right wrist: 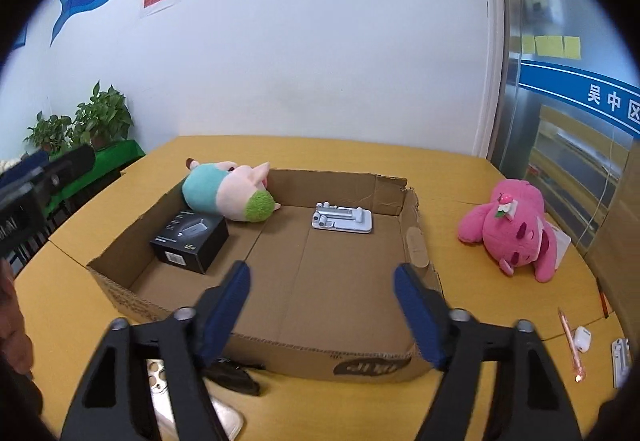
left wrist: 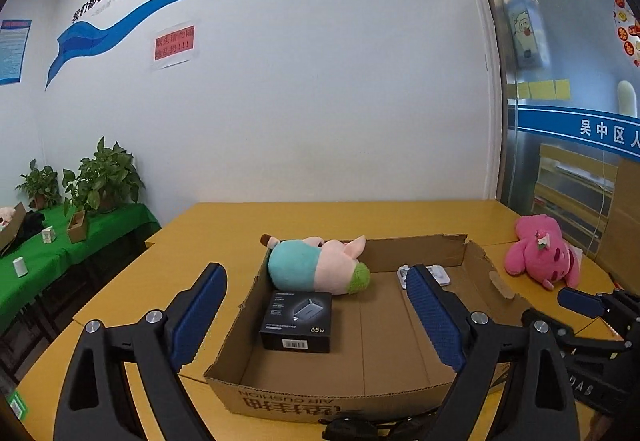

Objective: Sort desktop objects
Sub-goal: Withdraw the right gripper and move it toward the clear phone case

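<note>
An open cardboard box (left wrist: 420, 389) (right wrist: 280, 353) lies on the yellow table. Inside it are a pig plush (left wrist: 320, 265) (right wrist: 228, 193), a black charger box (left wrist: 298, 321) (right wrist: 190, 237) and a grey phone stand (right wrist: 342, 221) (left wrist: 438, 275). A pink bear plush (left wrist: 540, 255) (right wrist: 508, 229) lies on the table right of the box. My left gripper (left wrist: 316, 317) is open and empty above the box's near left part. My right gripper (right wrist: 322, 305) is open and empty above the box's near edge.
In the right wrist view, a phone (right wrist: 192, 409) and a black object (right wrist: 236, 377) lie before the box; a pink pen (right wrist: 572, 345), white earbud case (right wrist: 582, 339) and grey item (right wrist: 620, 357) lie at right. A green-clothed side table (left wrist: 48, 257) with plants stands left.
</note>
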`<state>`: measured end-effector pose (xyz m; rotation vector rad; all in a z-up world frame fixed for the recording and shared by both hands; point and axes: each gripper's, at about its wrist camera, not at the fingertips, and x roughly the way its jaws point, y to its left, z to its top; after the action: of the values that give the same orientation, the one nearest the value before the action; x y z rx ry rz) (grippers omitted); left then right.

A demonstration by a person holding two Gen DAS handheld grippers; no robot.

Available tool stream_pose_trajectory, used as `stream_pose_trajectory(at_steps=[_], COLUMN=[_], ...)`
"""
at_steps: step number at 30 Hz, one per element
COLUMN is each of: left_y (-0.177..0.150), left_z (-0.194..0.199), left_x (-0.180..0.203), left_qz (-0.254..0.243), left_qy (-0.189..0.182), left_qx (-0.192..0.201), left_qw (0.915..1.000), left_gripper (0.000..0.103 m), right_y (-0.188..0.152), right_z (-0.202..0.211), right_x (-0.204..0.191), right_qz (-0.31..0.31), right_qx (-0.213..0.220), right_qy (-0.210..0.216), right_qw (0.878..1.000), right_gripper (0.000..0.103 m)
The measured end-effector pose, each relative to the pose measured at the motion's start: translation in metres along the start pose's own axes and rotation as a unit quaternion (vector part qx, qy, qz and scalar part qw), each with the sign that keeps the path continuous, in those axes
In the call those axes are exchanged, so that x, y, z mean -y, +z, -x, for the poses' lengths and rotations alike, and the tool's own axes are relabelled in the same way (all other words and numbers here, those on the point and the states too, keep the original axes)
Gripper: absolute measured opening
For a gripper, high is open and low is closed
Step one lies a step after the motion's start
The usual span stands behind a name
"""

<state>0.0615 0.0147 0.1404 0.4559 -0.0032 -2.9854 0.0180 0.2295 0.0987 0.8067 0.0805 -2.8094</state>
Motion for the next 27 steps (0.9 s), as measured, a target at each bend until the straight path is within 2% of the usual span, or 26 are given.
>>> stream_pose_trajectory(at_steps=[1, 2, 3, 4, 11, 12, 14, 15, 16, 19, 24, 27], left_y=[-0.004, -0.008, -0.011, -0.014, -0.027, -0.028, -0.028, -0.029, -0.03, -0.035, -0.043, -0.045], left_z=[0.004, 0.009, 0.012, 0.014, 0.029, 0.03, 0.029, 0.027, 0.025, 0.02, 0.01, 0.011], left_x=[-0.001, -0.003, -0.003, -0.004, -0.009, -0.01, -0.01, -0.01, -0.01, -0.008, -0.007, -0.006], left_qz=[-0.001, -0.001, -0.001, 0.0, 0.001, 0.003, 0.007, 0.007, 0.006, -0.004, -0.008, -0.008], left_qy=[-0.002, -0.006, -0.01, -0.013, -0.018, -0.02, -0.022, -0.022, -0.021, -0.018, -0.025, -0.027], left_qx=[-0.001, -0.005, -0.011, -0.014, -0.02, -0.022, -0.024, -0.028, -0.032, -0.039, -0.057, -0.051], left_qw=[1.0, 1.0, 0.9999, 0.9998, 0.9996, 0.9996, 0.9994, 0.9994, 0.9992, 0.9991, 0.998, 0.9983], left_gripper=[0.094, 0.094, 0.094, 0.094, 0.094, 0.094, 0.094, 0.094, 0.094, 0.094, 0.094, 0.094], right_y=[-0.001, -0.003, -0.006, -0.009, -0.017, -0.017, -0.018, -0.018, -0.019, -0.025, -0.03, -0.033], right_z=[0.001, 0.003, 0.008, 0.011, 0.029, 0.029, 0.029, 0.029, 0.03, 0.036, 0.025, 0.023], right_x=[-0.002, -0.003, -0.007, -0.01, -0.023, -0.023, -0.02, -0.018, -0.017, -0.017, -0.017, -0.016], right_qz=[-0.001, 0.001, 0.004, 0.006, 0.029, 0.03, 0.023, 0.018, 0.013, 0.017, 0.015, -0.001], right_qx=[-0.006, -0.01, -0.012, -0.011, -0.002, -0.002, -0.001, -0.002, 0.0, 0.019, 0.001, 0.007], right_qy=[0.005, 0.007, 0.004, 0.001, -0.016, -0.019, -0.015, -0.012, -0.009, -0.014, -0.018, -0.028], right_qw=[1.0, 1.0, 1.0, 1.0, 0.999, 0.999, 1.0, 1.0, 1.0, 1.0, 1.0, 1.0], right_gripper=[0.03, 0.024, 0.013, 0.01, 0.011, 0.013, 0.032, 0.057, 0.075, 0.078, 0.079, 0.079])
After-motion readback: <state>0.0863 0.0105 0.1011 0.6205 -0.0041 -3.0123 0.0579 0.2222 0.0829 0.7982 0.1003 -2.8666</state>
